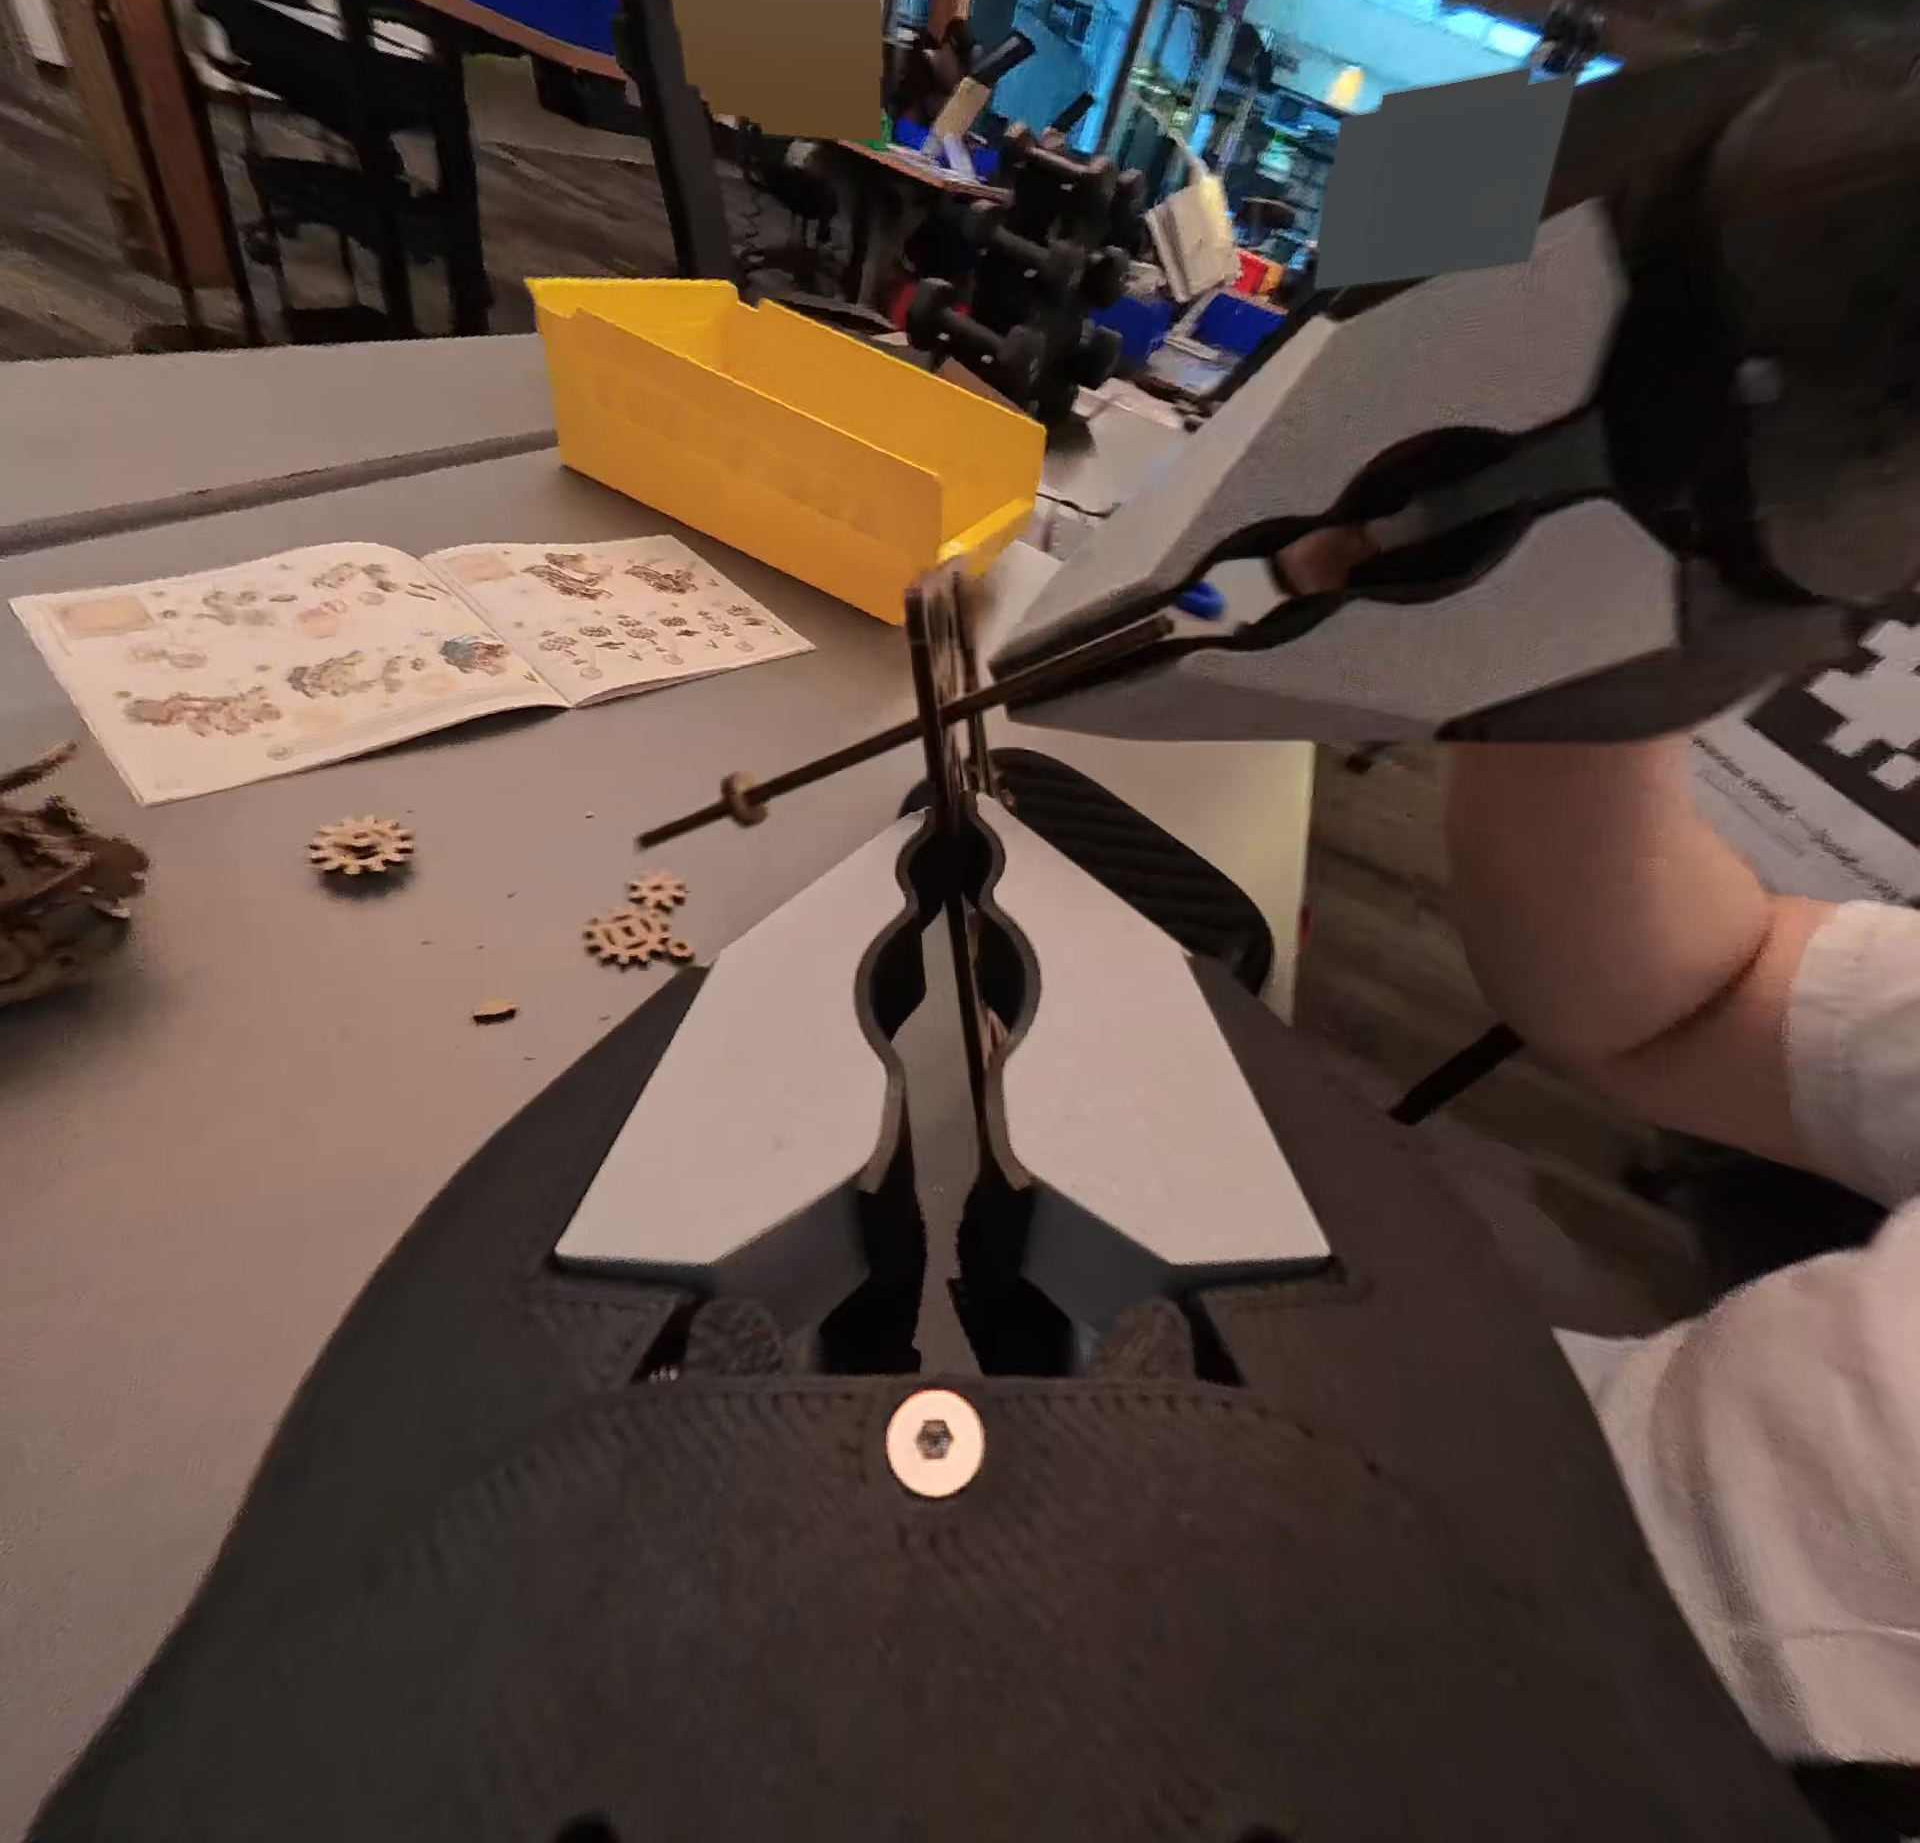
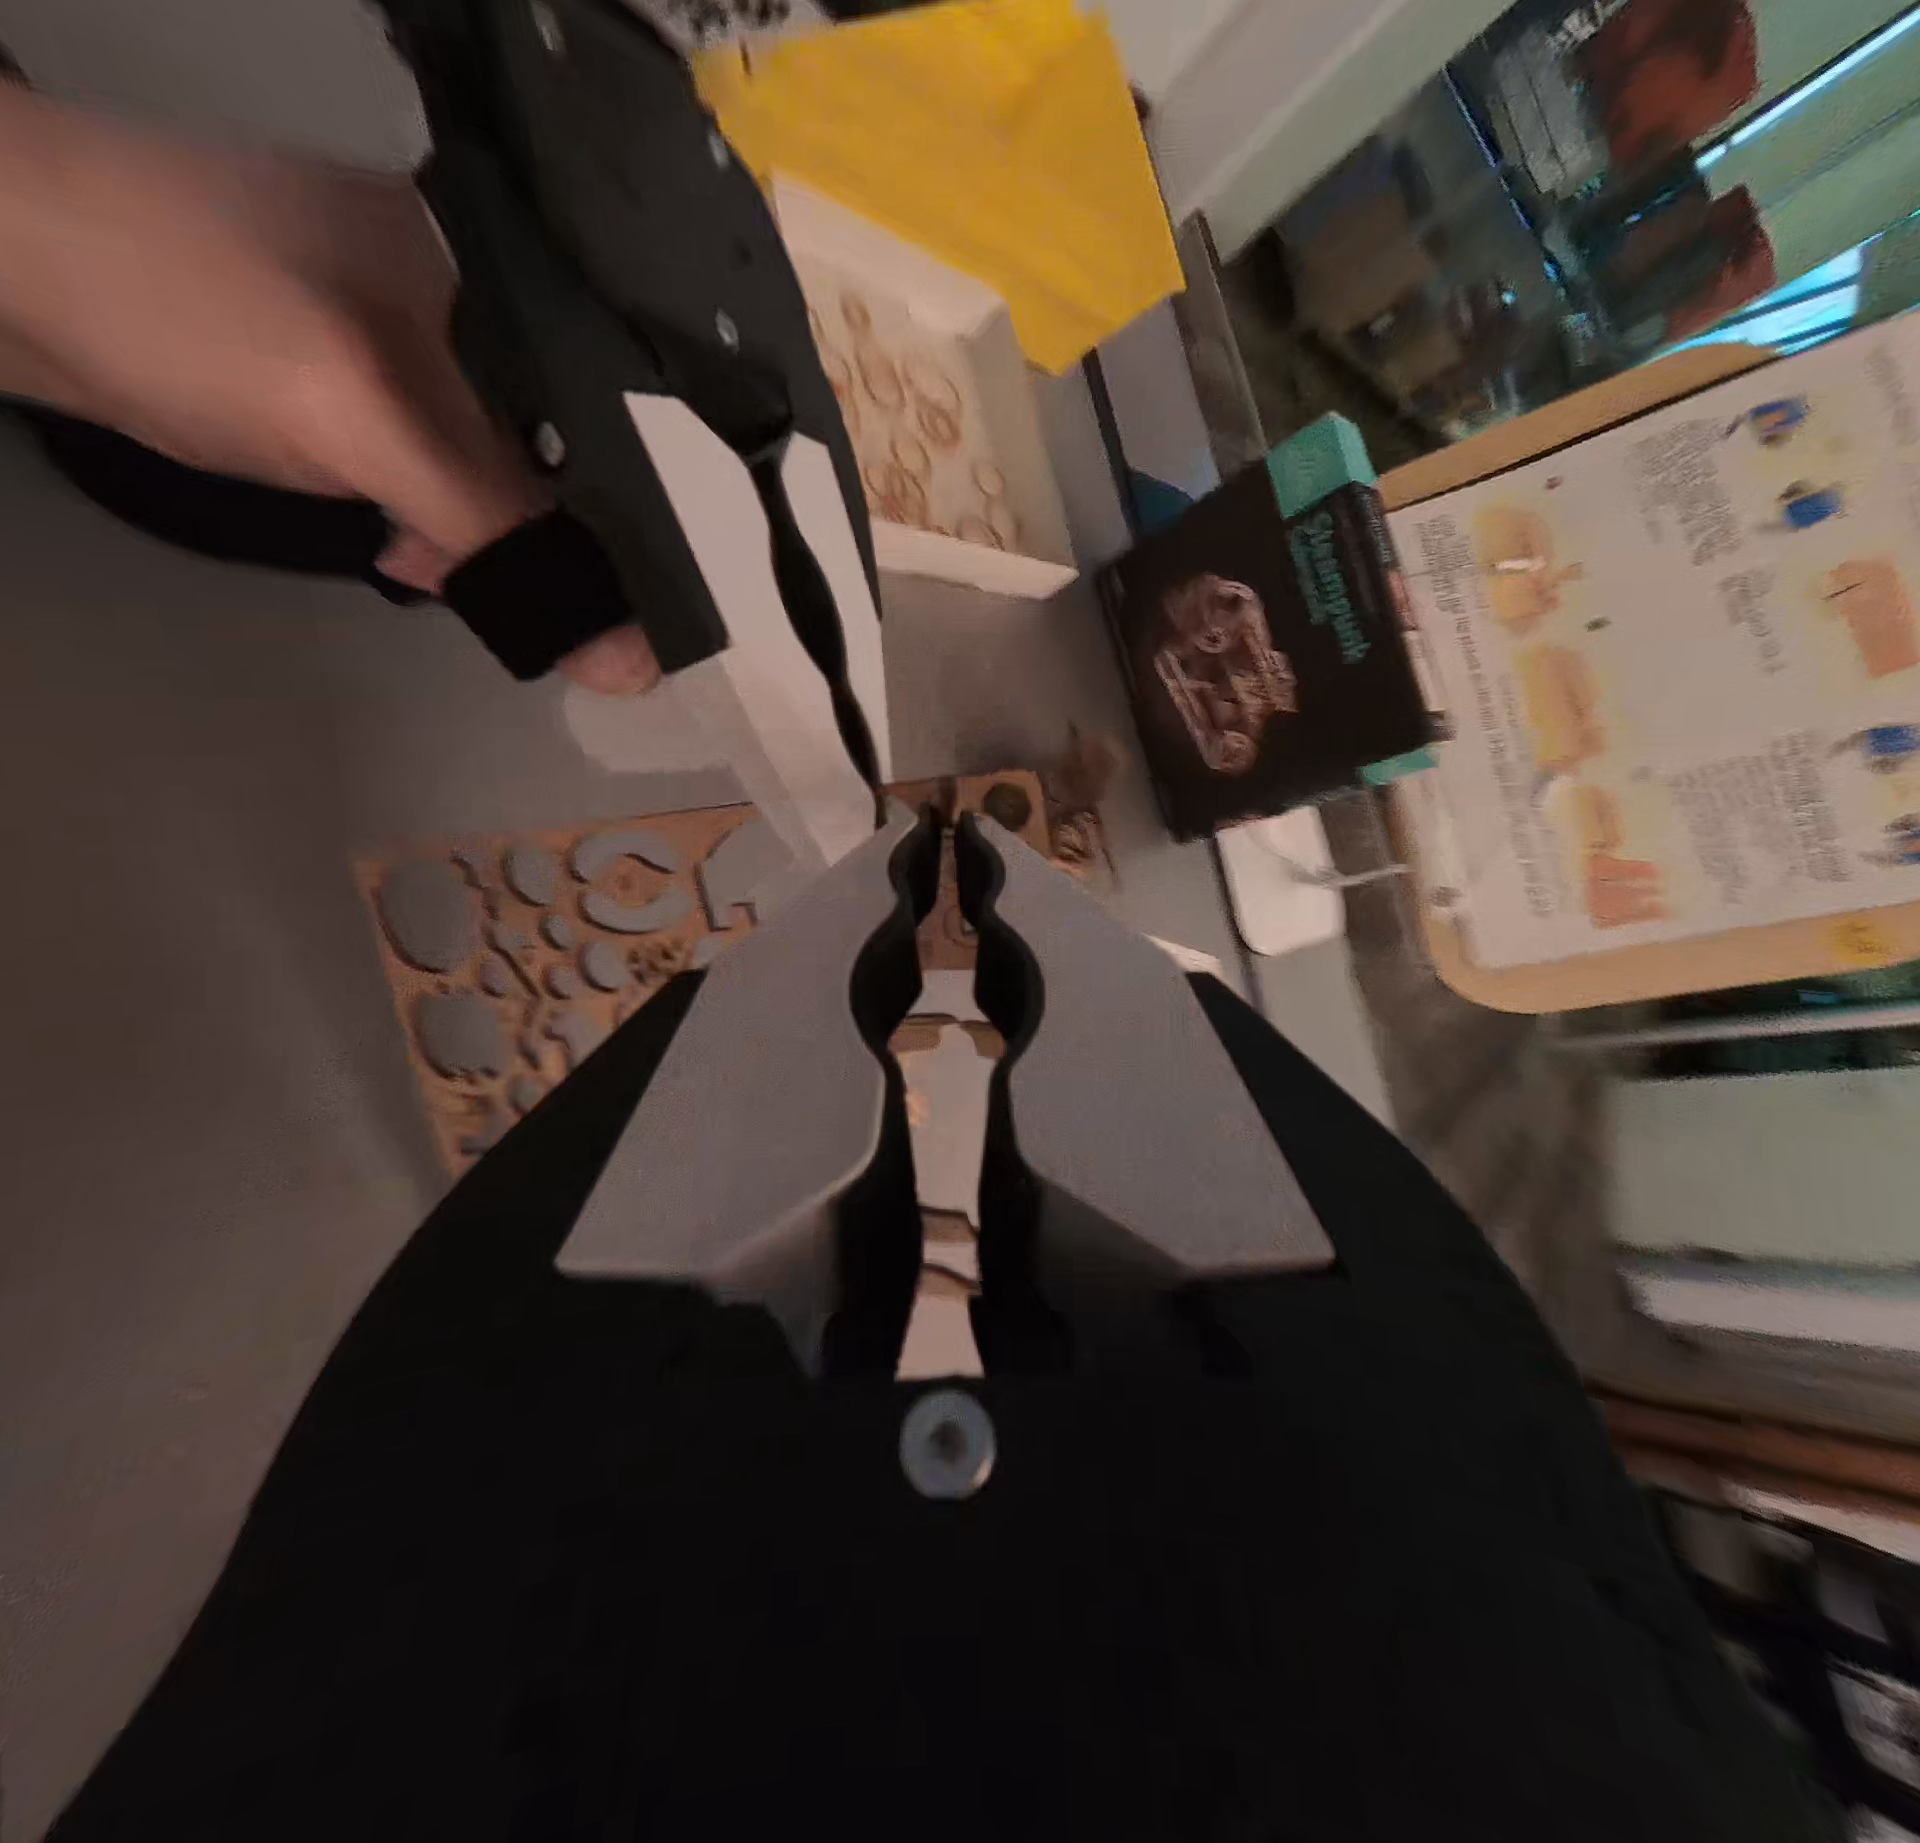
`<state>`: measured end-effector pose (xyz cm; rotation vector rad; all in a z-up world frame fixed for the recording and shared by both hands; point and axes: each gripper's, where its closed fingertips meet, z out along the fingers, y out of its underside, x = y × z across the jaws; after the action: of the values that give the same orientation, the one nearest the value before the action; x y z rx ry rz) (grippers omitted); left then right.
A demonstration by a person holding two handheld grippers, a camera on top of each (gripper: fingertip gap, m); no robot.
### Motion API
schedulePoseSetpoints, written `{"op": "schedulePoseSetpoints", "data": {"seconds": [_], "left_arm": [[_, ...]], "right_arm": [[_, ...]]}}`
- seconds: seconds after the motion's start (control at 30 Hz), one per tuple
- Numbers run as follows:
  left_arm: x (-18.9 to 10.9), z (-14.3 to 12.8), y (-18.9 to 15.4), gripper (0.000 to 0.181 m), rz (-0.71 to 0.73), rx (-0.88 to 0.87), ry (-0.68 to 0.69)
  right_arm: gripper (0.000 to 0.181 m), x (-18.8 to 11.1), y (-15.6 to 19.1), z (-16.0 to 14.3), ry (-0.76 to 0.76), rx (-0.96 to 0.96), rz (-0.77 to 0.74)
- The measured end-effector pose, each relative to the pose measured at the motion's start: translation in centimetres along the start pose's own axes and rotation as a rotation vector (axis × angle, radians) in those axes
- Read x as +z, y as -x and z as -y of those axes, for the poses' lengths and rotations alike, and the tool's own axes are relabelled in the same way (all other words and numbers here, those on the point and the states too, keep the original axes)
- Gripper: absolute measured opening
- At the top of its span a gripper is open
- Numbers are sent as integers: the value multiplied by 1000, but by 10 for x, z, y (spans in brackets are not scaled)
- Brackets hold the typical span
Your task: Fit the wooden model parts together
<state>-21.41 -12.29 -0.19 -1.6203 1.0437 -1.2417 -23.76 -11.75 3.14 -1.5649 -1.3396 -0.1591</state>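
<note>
Left wrist view: the left claw is clamped on a thin wooden plate standing edge-up above the table, while the right claw pinches a thin rod poking crosswise through it, pointing left. Right wrist view: blurry, the right claw looks pinched nearly together, with the left claw meeting it tip to tip.

Yellow bin upper centre; grey table; tan wooden gears at left; black box w/ teal edge mid-right.
</note>
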Motion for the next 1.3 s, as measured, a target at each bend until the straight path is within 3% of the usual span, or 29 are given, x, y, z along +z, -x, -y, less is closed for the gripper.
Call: {"op": "schedulePoseSetpoints", "data": {"seconds": [0.07,0.13,0.23,0.4,0.53,0.6,0.73,0.83,0.97,1.1,1.13,1.2,1.23,1.3], "left_arm": [[-3,8,4,0,42,10,-29],[-8,10,3,0,4,-39,-36],[-13,9,12,0,9,-119,-79],[-12,0,18,0,7,-173,-66],[0,-8,20,0,38,-193,6],[5,-8,20,0,77,-155,39],[14,-6,12,0,94,-69,98],[16,-5,5,0,53,-72,108],[16,-4,-3,0,11,-56,100],[15,-5,-9,0,4,-42,99],[13,-7,-1,0,63,-30,116],[0,-8,27,0,195,13,116],[-6,-3,26,0,150,-34,76],[-13,6,23,0,67,-131,3]], "right_arm": [[0,1,-5,7,52,-81,-26],[0,1,-5,6,77,-41,29],[0,-4,-6,9,-20,62,74],[0,-15,-2,1,-138,235,25],[0,-16,-4,-13,-208,676,0],[0,-19,-4,-17,-233,770,-64],[0,-33,-2,-15,-177,659,-169],[0,-39,5,-9,-43,263,-203],[0,-45,10,-6,35,-119,-159],[1,-51,10,-8,42,-263,-98],[0,-54,6,-9,24,-270,-106],[0,-71,-15,-3,-76,53,-103],[0,-80,-25,-1,-143,216,-88],[0,-91,-25,1,-242,283,-42]]}}
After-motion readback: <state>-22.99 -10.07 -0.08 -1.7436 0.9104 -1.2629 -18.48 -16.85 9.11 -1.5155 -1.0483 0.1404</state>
